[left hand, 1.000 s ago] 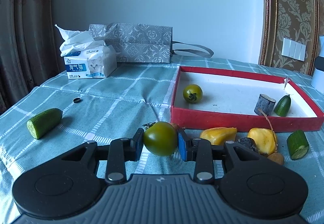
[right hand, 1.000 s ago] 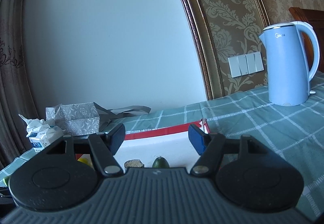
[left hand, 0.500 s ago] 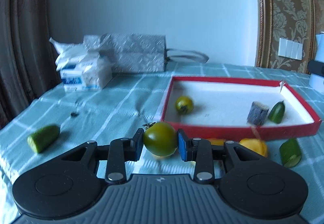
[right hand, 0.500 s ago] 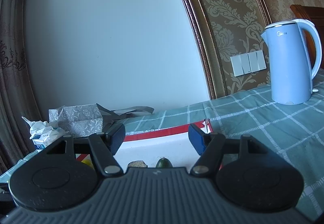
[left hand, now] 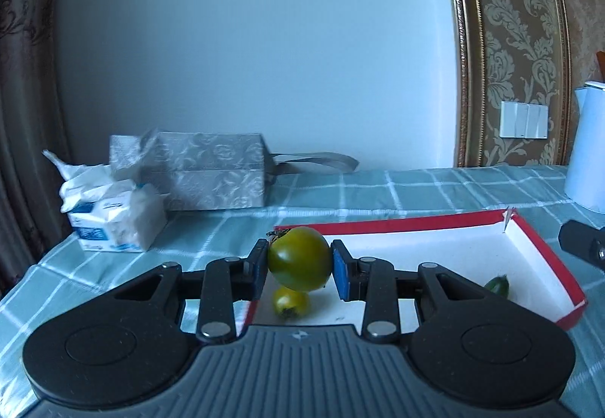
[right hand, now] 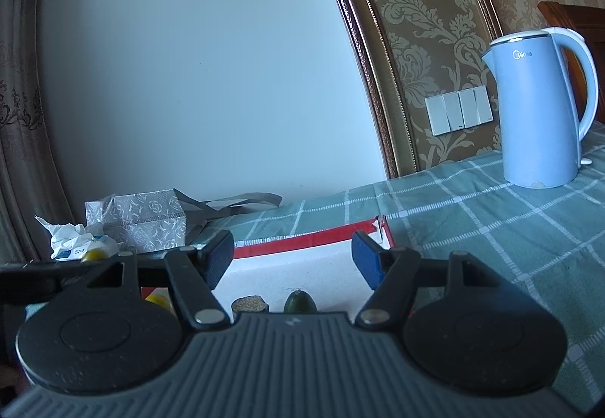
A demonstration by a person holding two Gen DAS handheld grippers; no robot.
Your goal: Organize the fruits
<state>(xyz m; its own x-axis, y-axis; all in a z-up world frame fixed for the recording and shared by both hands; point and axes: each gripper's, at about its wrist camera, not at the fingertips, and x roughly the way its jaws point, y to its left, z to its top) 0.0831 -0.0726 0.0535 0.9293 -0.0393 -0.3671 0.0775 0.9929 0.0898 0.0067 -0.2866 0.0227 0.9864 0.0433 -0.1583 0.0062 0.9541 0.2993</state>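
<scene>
My left gripper (left hand: pixel 299 266) is shut on a green tomato (left hand: pixel 299 258), held in the air over the near left corner of the red tray (left hand: pixel 416 224) with its white floor. Below it in the tray lies a smaller yellow-green tomato (left hand: pixel 290 301), and a green cucumber piece (left hand: pixel 498 284) rests by the right wall. My right gripper (right hand: pixel 293 257) stands open and empty over the tray (right hand: pixel 302 239), above a green cucumber piece (right hand: pixel 299 301) and a brown stub (right hand: pixel 248 303). The left gripper's body and its tomato (right hand: pixel 92 254) show at the left edge.
A tissue pack (left hand: pixel 113 217) and a grey patterned bag (left hand: pixel 211 176) sit at the back left of the checked cloth (left hand: pixel 416 191). A pale blue kettle (right hand: pixel 537 111) stands at the back right, near wall switches (right hand: pixel 459 109). A curtain hangs on the left.
My left gripper has risen and moved forward with the green tomato, from in front of the tray to above its near corner. The right gripper has stayed in place.
</scene>
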